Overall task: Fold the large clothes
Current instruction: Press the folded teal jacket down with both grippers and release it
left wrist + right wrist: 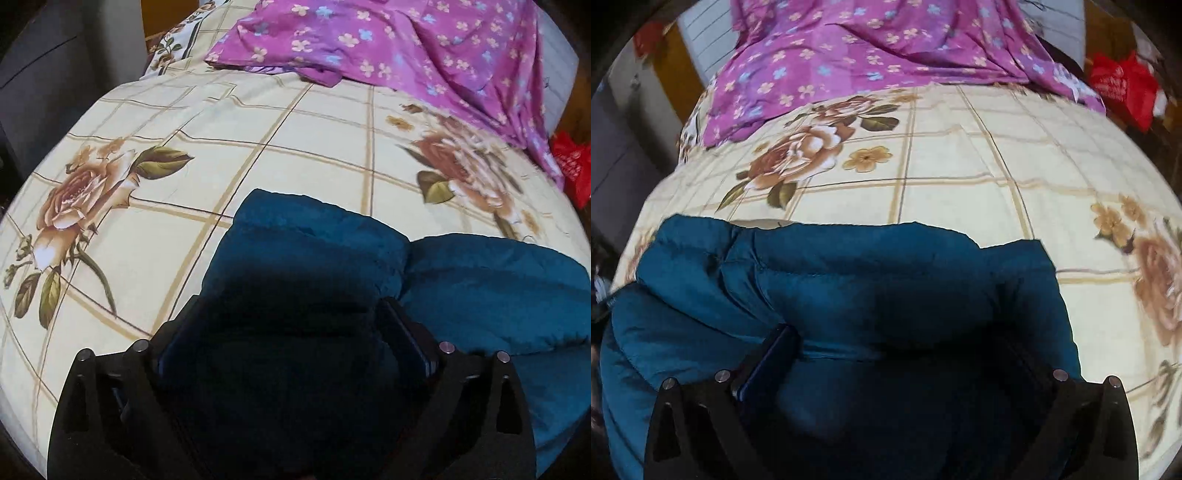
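We judge the fold partly done: the blue padded jacket (849, 280) lies bunched at the bed's (295, 129) near edge, left claw (291, 328) and right claw (905, 354) each clenched on it, flattening still left.

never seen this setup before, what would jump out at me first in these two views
The teal puffy jacket fills the near foreground of both views, bunched between the fingers of the left gripper and the right gripper. It lies on a cream bedsheet printed with big roses. At the far end of the bed sprawls a purple flowered cloth, with a red bag beyond the bed's right edge.
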`<state>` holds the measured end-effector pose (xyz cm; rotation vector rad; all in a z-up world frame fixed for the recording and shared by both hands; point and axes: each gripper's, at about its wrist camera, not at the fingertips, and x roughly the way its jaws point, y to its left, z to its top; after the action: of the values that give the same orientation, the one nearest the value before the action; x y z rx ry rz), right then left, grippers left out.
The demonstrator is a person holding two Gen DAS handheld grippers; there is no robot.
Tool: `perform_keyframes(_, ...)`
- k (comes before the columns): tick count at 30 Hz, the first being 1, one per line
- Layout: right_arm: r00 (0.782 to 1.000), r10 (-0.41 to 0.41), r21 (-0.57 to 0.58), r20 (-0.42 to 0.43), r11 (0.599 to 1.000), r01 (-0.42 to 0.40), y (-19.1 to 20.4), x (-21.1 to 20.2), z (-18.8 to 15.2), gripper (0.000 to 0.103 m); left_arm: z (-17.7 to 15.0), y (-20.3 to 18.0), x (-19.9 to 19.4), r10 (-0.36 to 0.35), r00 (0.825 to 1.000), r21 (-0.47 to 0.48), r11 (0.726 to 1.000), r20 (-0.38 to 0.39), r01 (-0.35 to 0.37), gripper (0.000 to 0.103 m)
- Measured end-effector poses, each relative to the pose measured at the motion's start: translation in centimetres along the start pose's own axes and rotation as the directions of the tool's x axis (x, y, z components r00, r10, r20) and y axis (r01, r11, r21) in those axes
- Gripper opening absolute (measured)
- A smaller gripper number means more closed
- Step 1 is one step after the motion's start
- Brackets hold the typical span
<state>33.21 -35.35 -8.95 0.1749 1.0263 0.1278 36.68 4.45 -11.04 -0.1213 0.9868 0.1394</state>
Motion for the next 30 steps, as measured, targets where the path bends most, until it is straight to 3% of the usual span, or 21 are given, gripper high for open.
perform_keyframes(6,1.0,0.008,0.003,-0.019,1.0,-0.007,-0.2,0.5,0.0,0.103,0.2,0.2,0.8,-0.007,0.999,0.011,1.0,-0.049,0.008,0.098)
perform_keyframes(9,0.993,-0.058,-0.036,-0.098,0.998,0.055,0.6,-0.4,0.4,0.102,1.0,0.6,-1.8,-0.078,0.992,0.083,0.993,-0.096,0.086,0.097)
perform_keyframes(11,0.996,-0.077,-0.017,-0.044,0.997,0.077,0.9,-4.0,0.6,0.099,1.3,1.8,-5.7,-0.125,0.992,0.085,0.988,-0.018,0.126,0.096)
perform_keyframes(14,0.997,-0.013,-0.028,0.078,1.0,0.015,2.0,-10.7,-0.5,0.1,-0.3,3.8,-11.5,-0.205,0.975,0.14,0.971,0.08,0.193,0.097)
perform_keyframes(16,0.992,0.003,-0.053,0.13,0.999,0.004,3.0,-14.0,-2.4,0.103,-2.2,5.3,-13.1,-0.224,0.97,0.148,0.967,0.093,0.209,0.097)
perform_keyframes(19,0.981,0.03,-0.099,0.193,0.995,-0.011,5.2,-17.0,-6.3,0.103,-5.7,7.5,-12.5,-0.213,0.975,0.091,0.974,0.058,0.208,0.097)
perform_keyframes(23,0.985,0.066,-0.124,0.162,0.991,-0.046,6.4,-15.1,-10.9,0.103,-8.9,8.9,-8.2,-0.223,0.971,0.023,0.974,-0.084,0.225,0.097)
perform_keyframes(26,1.0,0.021,-0.088,0.023,0.996,-0.019,5.7,-10.4,-12.1,0.103,-9.2,11.3,-7.8,-0.32,0.943,-0.104,0.945,-0.094,0.311,0.097)
perform_keyframes(28,0.994,0.075,-0.045,0.081,0.996,-0.072,4.6,-10.4,-12.9,0.103,-9.3,12.5,-9.0,-0.318,0.945,-0.126,0.943,-0.072,0.308,0.097)
perform_keyframes(30,0.993,0.076,-0.059,0.086,0.996,-0.071,4.6,-10.3,-13.1,0.103,-9.4,13.5,-10.5,-0.303,0.952,-0.108,0.948,-0.034,0.298,0.097)
